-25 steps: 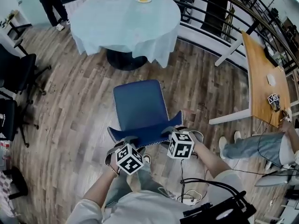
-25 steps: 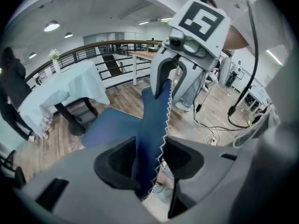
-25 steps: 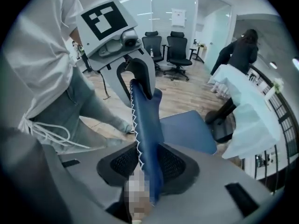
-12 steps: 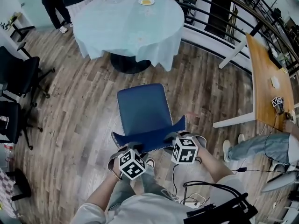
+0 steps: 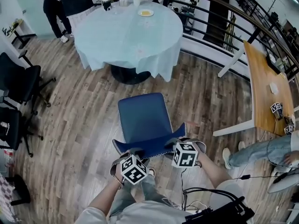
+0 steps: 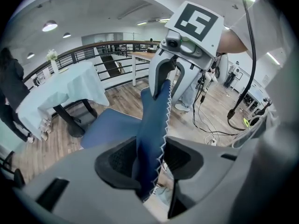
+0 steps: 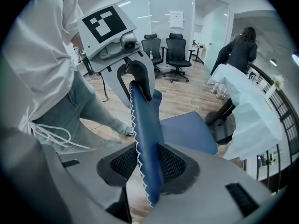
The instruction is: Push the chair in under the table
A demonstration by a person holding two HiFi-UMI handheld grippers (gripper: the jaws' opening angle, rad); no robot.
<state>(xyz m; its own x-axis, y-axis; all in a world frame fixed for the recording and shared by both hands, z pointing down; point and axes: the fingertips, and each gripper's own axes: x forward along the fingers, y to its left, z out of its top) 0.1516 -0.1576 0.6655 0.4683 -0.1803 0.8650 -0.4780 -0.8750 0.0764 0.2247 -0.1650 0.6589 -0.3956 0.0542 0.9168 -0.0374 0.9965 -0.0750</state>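
Observation:
A blue chair stands on the wood floor, its seat facing the round table with a pale blue cloth, and a gap of floor lies between them. My left gripper is shut on the left end of the chair's backrest. My right gripper is shut on its right end. In the left gripper view the stitched backrest runs between the pads of the left gripper, with the right gripper farther along it. The right gripper view shows the backrest clamped in the right gripper.
Black office chairs stand at the left. A person in dark clothes is behind the table, which bears a plate. A wooden desk and a seated person's legs are on the right. Cables lie by my feet.
The head view has shifted a little, so everything sits lower in the picture. The chair and both grippers hold their place relative to the table.

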